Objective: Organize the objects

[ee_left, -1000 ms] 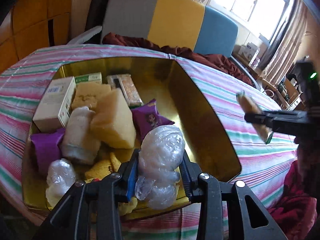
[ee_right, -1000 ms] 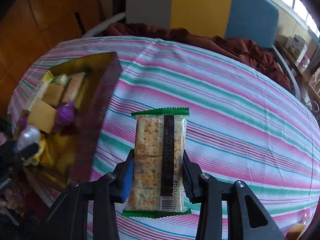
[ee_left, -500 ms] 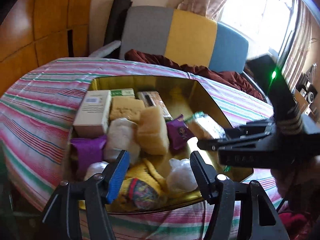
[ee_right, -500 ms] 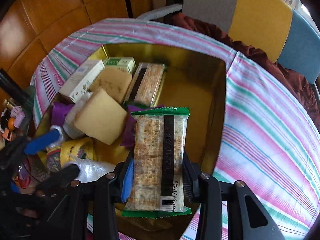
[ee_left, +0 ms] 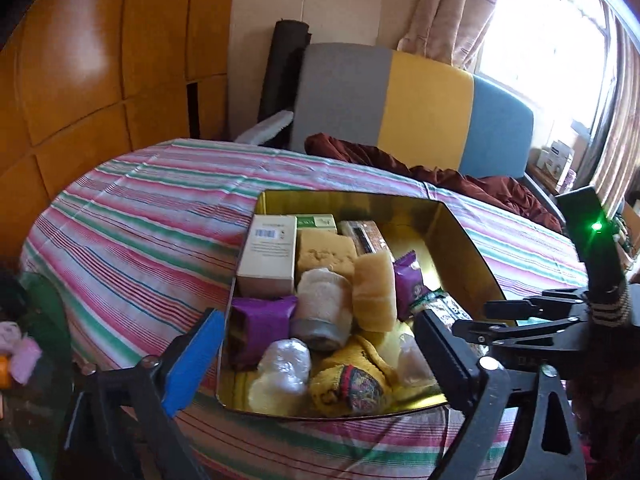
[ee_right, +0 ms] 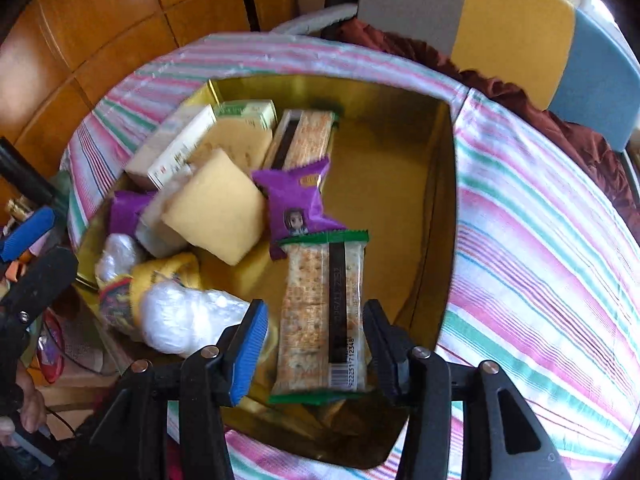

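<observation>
Right claw [ee_right: 316,344] agape over tin [ee_right: 400,120]

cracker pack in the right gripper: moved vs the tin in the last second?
Yes. The cracker pack, earlier over the striped cloth beside the gold tin, now lies inside it; right gripper open.

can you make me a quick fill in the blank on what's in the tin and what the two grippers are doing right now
1. The cracker packet between the right gripper fingers has a ______ wrapper edge.
2. The left gripper holds ______.
3. The items sit in a ______-coloured tin.
4. The snack pouch with a cartoon face is ______.

Missing words: green; nothing; gold; purple
</observation>
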Tool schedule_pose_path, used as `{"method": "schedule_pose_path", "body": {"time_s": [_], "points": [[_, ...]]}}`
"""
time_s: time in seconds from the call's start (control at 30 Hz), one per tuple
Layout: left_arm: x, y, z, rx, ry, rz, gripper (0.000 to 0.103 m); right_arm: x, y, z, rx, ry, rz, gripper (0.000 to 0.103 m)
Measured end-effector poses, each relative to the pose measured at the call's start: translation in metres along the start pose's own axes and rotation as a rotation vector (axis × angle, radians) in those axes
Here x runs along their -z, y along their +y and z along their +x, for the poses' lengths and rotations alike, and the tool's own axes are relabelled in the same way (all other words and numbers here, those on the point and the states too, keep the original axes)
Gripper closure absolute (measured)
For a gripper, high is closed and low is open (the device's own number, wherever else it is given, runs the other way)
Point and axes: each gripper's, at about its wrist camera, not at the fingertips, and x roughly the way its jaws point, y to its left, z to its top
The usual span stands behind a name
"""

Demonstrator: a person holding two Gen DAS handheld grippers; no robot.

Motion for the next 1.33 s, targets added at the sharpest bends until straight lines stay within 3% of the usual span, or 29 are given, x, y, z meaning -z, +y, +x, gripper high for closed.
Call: {"method": "schedule_pose_path", "body": {"time_s": [0.27, 0.4, 0.57, 1.03, 1.33], "points": [[-0.006, -0.006, -0.031, -0.038, -0.056, 0.027, 0.0, 0.016, 0.011, -0.046, 0.06, -0.189, 0.083, 0.051], [-0.004, -0.011, -0.045, -0.03, -0.089, 0.03, 0.0, 0.026, 0.018, -0.06, 0.107, -0.253, 0.105, 0.051], [0.0, -0.018, -0.051, -0.075, -0.083, 0.02, 0.0, 0.038, 0.019, -0.072, 0.133, -0.313, 0.149, 0.051], [0.009, -0.018, -0.043, -0.086, -0.028, 0.02, 0.0, 0.045, 0.015, -0.074, 0.15, -0.322, 0.182, 0.051], [0.01, -0.013, -0.04, -0.1, -0.04, 0.017, 0.0, 0.044, 0.016, -0.071, 0.15, -0.319, 0.177, 0.051]]}}
